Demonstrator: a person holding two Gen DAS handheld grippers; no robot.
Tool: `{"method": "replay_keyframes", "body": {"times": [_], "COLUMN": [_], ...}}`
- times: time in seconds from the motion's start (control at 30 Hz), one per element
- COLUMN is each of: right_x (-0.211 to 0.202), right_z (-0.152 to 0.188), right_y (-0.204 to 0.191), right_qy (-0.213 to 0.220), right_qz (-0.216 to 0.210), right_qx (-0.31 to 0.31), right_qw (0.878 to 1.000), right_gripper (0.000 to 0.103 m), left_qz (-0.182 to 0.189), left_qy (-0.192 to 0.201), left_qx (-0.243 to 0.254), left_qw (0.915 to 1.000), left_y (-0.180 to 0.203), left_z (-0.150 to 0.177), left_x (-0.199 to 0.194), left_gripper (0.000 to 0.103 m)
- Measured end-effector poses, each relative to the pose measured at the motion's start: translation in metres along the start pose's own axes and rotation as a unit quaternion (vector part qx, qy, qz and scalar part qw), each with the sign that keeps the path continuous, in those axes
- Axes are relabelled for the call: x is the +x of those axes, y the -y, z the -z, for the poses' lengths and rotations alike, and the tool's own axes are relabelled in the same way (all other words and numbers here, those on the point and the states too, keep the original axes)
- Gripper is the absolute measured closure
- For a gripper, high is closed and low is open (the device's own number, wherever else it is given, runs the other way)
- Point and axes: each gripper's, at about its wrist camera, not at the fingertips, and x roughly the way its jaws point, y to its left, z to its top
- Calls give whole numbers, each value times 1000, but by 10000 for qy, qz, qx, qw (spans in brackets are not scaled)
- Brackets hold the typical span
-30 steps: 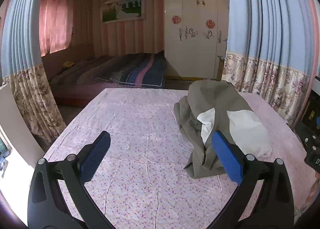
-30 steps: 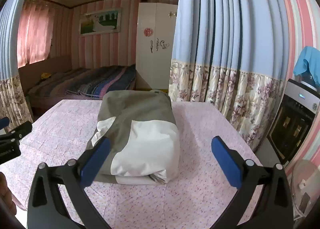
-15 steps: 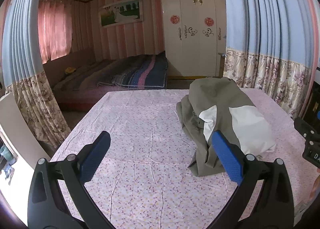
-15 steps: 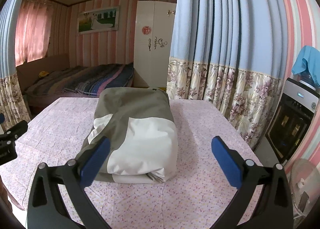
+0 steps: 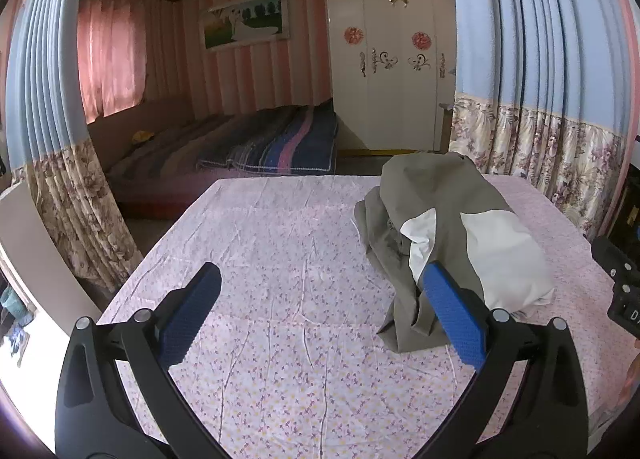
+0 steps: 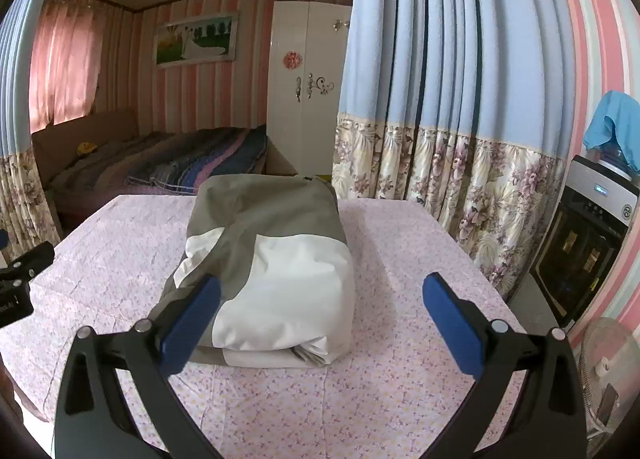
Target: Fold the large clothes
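A folded olive-grey and white garment [image 6: 272, 259] lies in a thick bundle on the pink floral sheet [image 6: 380, 399] of the table. In the left wrist view the same garment [image 5: 448, 219] sits at the right, with a loose olive flap hanging down its near side. My left gripper [image 5: 320, 311] is open over bare sheet [image 5: 280, 259], to the left of the bundle, its right finger in front of the flap. My right gripper [image 6: 320, 311] is open just short of the bundle's near edge, holding nothing.
Blue and floral curtains [image 6: 440, 119] hang close behind the table on the right. A dark appliance [image 6: 584, 243] and a fan [image 6: 608, 363] stand at the far right. A striped bed [image 5: 248, 147] and white wardrobe [image 5: 392, 71] lie beyond. The other gripper's body [image 6: 20, 283] shows at the left edge.
Both grippers have drawn back and risen slightly from the bundle, staying open. The garment has not moved.
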Motion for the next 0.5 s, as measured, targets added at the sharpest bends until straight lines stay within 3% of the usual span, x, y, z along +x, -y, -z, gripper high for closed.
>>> {"method": "replay_keyframes", "body": {"times": [0.5], "right_x": [6], "right_z": [2], "right_y": [1], "right_qy": [-76], "right_qz": [23], "right_qx": [-8], "right_qw": [10000], "right_gripper": [2], "left_qz": [-48], "left_qy": [-40], "left_qx": [-21], "left_qw": [10000], "left_y": [-2], "left_z": [0], "left_x": [2], "left_gripper": [3]}}
